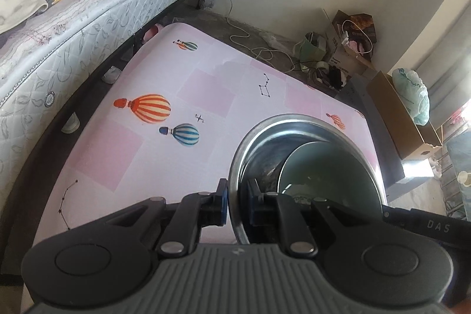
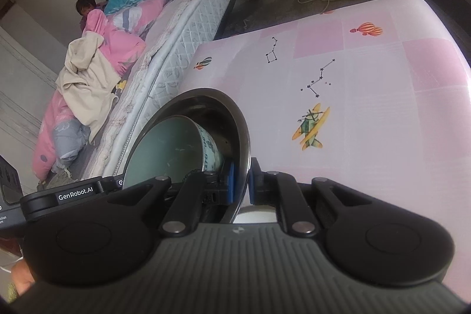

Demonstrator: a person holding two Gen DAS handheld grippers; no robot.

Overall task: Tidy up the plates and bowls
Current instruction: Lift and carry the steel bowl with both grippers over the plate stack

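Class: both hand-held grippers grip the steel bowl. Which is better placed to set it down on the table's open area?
Neither alone: left hand-held gripper and right hand-held gripper clamp opposite rims of the steel bowl; lower together.

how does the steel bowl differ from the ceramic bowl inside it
The steel bowl is shiny bare metal; the ceramic bowl is pale green inside with a blue pattern outside. The steel bowl is larger and holds the ceramic bowl. Both grippers pinch the steel bowl's rim, left gripper and right gripper; neither grips the ceramic bowl. Both bowls are round and tilted together above the table.
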